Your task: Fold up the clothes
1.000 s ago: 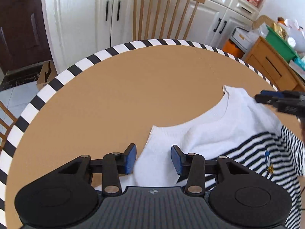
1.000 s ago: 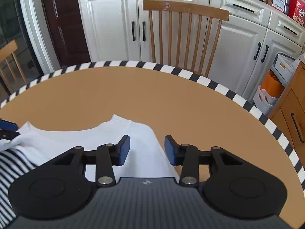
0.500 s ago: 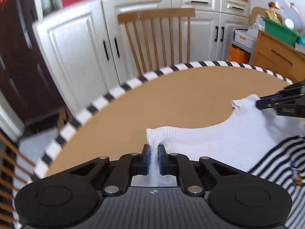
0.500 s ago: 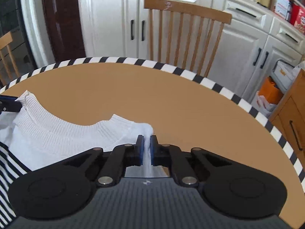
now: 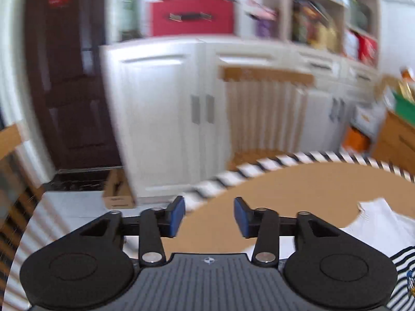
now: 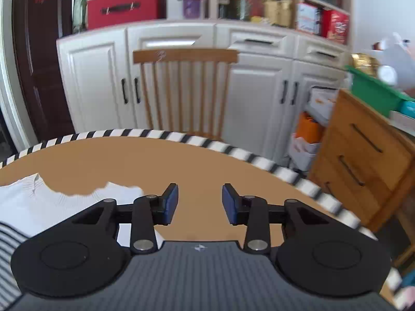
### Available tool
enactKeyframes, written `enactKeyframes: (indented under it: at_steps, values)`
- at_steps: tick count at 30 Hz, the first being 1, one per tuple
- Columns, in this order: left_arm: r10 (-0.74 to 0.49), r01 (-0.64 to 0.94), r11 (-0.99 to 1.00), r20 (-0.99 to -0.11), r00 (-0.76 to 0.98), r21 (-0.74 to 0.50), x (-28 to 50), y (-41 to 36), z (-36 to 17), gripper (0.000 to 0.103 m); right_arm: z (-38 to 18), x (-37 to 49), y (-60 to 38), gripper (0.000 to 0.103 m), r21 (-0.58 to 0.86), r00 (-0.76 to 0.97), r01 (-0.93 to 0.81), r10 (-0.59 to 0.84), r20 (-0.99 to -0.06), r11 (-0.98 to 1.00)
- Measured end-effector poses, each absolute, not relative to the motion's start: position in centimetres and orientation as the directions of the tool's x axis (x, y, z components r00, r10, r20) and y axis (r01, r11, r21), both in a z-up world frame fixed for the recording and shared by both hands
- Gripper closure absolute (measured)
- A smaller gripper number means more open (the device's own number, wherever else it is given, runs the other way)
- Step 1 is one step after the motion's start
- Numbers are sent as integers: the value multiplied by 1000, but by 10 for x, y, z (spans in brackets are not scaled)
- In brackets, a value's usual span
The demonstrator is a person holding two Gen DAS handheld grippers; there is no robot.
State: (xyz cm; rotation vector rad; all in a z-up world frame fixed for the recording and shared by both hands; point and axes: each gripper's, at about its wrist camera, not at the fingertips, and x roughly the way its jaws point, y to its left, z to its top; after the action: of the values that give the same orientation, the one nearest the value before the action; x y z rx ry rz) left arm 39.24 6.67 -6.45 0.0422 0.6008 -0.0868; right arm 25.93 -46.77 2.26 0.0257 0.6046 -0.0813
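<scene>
bare table lies open beyond the sweater; a chair blocks its far rim.

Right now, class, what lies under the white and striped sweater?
The sweater lies on the tan table, which shows around it. Whatever lies beneath the fabric itself is covered.

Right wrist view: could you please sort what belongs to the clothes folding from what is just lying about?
Job:
sweater
table
left gripper
right gripper

Lying about:
chair
red box
green bin
</scene>
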Motion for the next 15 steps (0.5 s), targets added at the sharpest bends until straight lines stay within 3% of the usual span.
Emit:
enactKeyframes:
  at_steps: [6, 10, 15]
  values:
    - [20, 38, 997, -695, 718, 68, 290, 141, -65, 48, 14, 165, -537, 58, -26, 731, 245, -203, -652, 969]
    - [9, 80, 993, -753, 658, 82, 243, 143, -84, 49, 10, 113, -537, 58, 68, 708, 300, -174, -684, 952]
    - [45, 88, 987, -768, 639, 131, 241, 138, -105, 53, 11, 91, -501, 55, 93, 710, 212, -88, -699, 973]
